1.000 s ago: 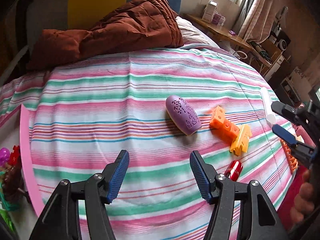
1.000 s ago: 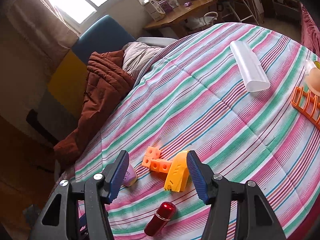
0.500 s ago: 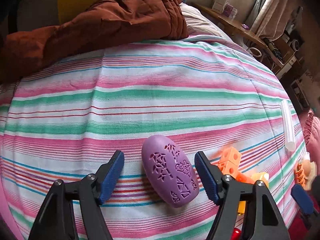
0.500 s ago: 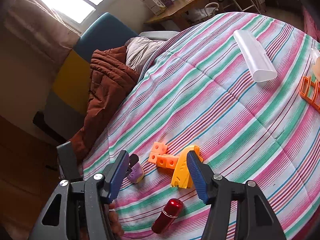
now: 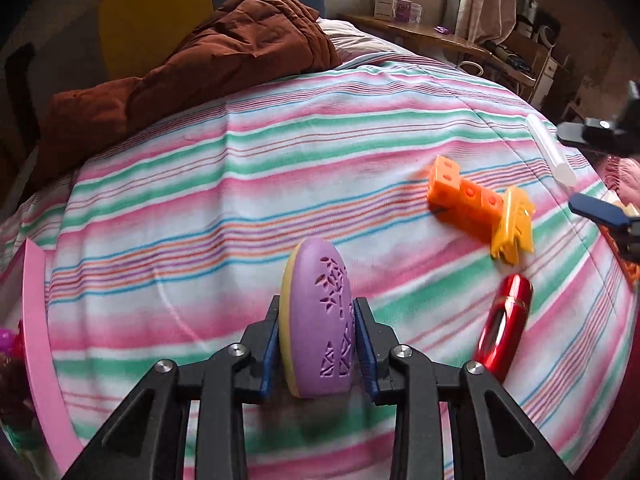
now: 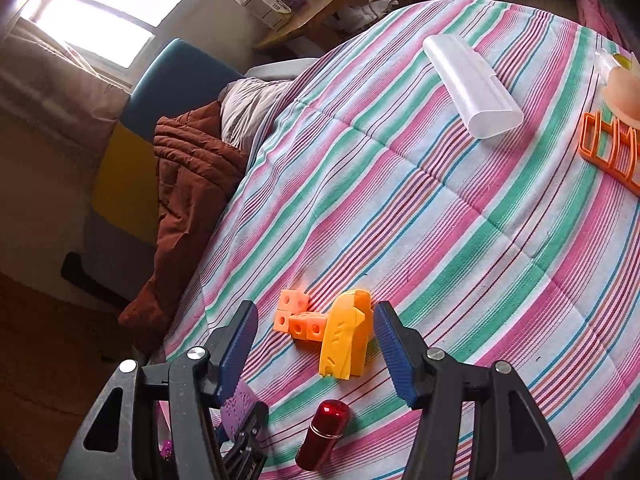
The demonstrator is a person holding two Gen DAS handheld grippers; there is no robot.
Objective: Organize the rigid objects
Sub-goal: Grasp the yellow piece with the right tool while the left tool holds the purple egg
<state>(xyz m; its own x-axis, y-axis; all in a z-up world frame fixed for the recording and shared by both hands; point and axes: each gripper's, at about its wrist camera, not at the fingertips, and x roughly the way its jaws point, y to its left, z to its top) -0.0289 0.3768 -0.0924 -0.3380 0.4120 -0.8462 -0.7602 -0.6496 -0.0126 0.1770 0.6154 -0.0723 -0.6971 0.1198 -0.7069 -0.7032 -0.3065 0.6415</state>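
Left hand-held gripper (image 5: 317, 342) clamps purple oval case (image 5: 318, 320); right hand-held gripper (image 6: 316, 340) spread.

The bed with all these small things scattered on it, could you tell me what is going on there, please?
A person is tidying rigid items off a striped bedspread with two handheld tools. The left tool is shut on a purple oval case, turned on edge. The right tool is open, with the orange block piece and yellow piece between its fingers, not gripped. A red cylinder, a white case and an orange rack lie on the bedspread.
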